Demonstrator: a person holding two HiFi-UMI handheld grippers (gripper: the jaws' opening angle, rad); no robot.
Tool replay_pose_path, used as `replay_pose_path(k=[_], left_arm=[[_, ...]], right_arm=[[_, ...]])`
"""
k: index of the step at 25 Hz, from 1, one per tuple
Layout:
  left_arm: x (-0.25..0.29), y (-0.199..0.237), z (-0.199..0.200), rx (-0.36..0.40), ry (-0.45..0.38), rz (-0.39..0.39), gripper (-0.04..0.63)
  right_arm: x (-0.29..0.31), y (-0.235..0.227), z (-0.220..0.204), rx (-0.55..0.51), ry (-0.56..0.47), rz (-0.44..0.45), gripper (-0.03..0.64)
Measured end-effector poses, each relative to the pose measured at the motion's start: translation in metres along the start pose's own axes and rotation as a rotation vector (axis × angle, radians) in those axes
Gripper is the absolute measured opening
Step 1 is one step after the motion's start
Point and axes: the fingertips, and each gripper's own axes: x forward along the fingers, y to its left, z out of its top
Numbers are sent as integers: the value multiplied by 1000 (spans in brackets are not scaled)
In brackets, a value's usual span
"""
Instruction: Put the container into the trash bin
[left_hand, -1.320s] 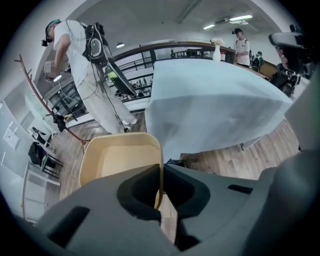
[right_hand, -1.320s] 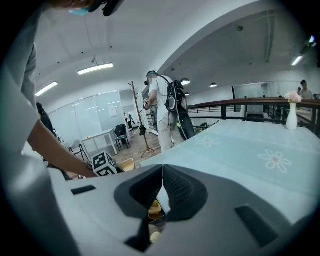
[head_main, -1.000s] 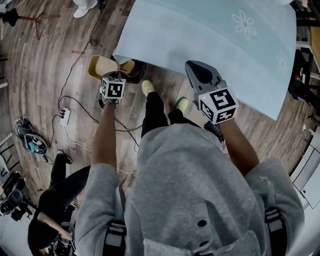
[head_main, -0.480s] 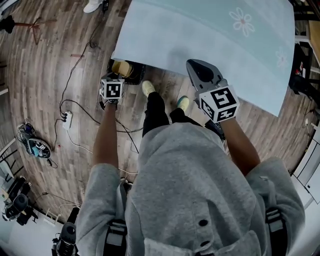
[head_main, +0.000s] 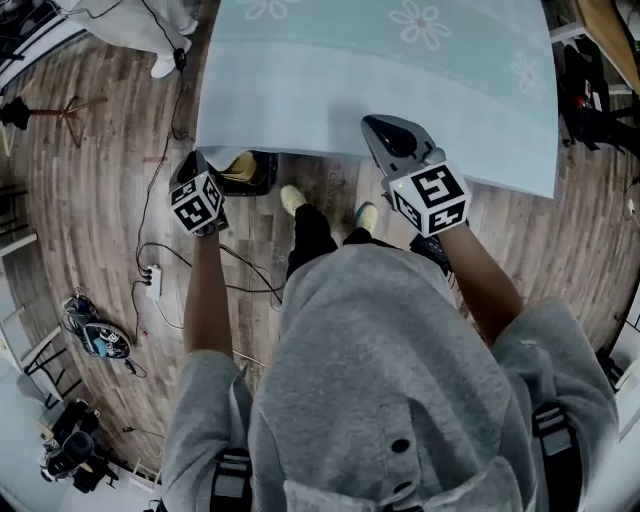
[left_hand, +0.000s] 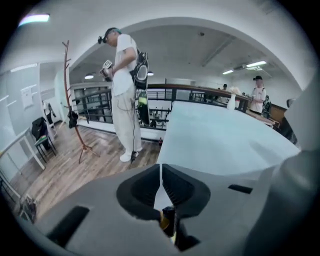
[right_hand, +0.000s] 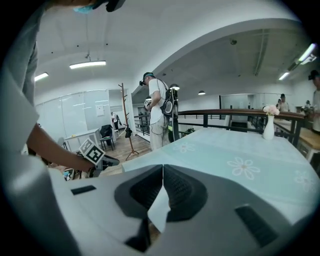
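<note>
The left gripper (head_main: 196, 165) is closing; in its own view (left_hand: 160, 167) the jaw tips stand all but together with only a thin slit between them, and nothing is held there; it is empty and touches nothing that can be seen. It sits at the near left corner of the table (head_main: 300, 120), tilted forward and downward, with the bare left forearm (head_main: 205, 290) stretched straight out behind it; the right gripper view catches its marker cube (right_hand: 92, 151) beside that corner.

The right gripper (head_main: 380, 128) is clenched on nothing; its own view (right_hand: 162, 167) shows the tips meeting, with only the pale blue cloth seen past them. It hangs over the table's near edge, pointing forward and a little down; the right forearm (head_main: 480, 280) runs back to the grey sleeve.

The container (head_main: 238, 165), a tan shape, lies inside the trash bin (head_main: 262, 182); the bin stands on the wooden floor (head_main: 100, 200), partly under the table's edge, just to the right of the left gripper and apart from it.
</note>
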Motion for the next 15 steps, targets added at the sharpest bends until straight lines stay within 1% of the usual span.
replay_pose_path(k=[2,4,9,12,15], left_arm=[[-9,-22,30,88,-66,-2,23],[-15,-53,57,163,-125,-35,20],[-30,-146,105,251,-241,-179,20],[-41,-218,122,320,-290,-267,20],[-54,-292,134,362,-329,-370,20]], right_arm=[[-20,-15,-2,5,-22,-29,26],[-41,-30,-4,13,-43,-66,26],[-97,-66,-16,60,-103,-193,26],[-139,-93,-28,90,-129,-268,26],[-181,-116,-42,112,-147,-338,26]])
